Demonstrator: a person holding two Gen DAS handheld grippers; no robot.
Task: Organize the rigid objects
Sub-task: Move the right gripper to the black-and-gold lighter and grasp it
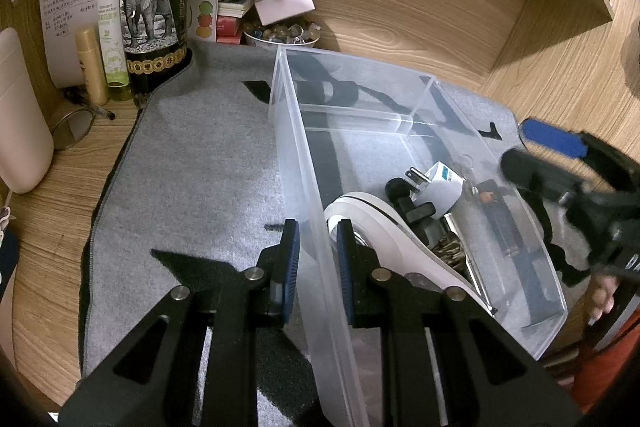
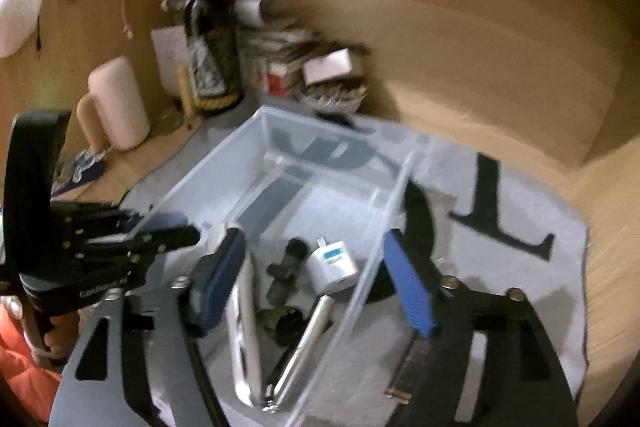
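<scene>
A clear plastic bin [image 1: 304, 163] stands on a grey mat [image 1: 192, 179]. Inside it lie a white tape dispenser [image 1: 376, 227], a white plug adapter [image 1: 440, 187], black parts and a metal tool [image 2: 308, 331]. My left gripper [image 1: 318, 239] straddles the bin's left wall with narrow jaws; one blue pad is outside, the other inside. My right gripper [image 2: 316, 267] is open over the bin's right wall [image 2: 380, 251], one finger inside, one outside, holding nothing. It also shows in the left wrist view [image 1: 560, 155].
A dark bottle with an elephant label [image 1: 154, 7], a green spray bottle [image 1: 112, 15], a yellow tube [image 1: 92, 67], papers and a bowl of small items [image 1: 282, 35] crowd the back left corner. A cream container [image 1: 20, 115] stands at the left.
</scene>
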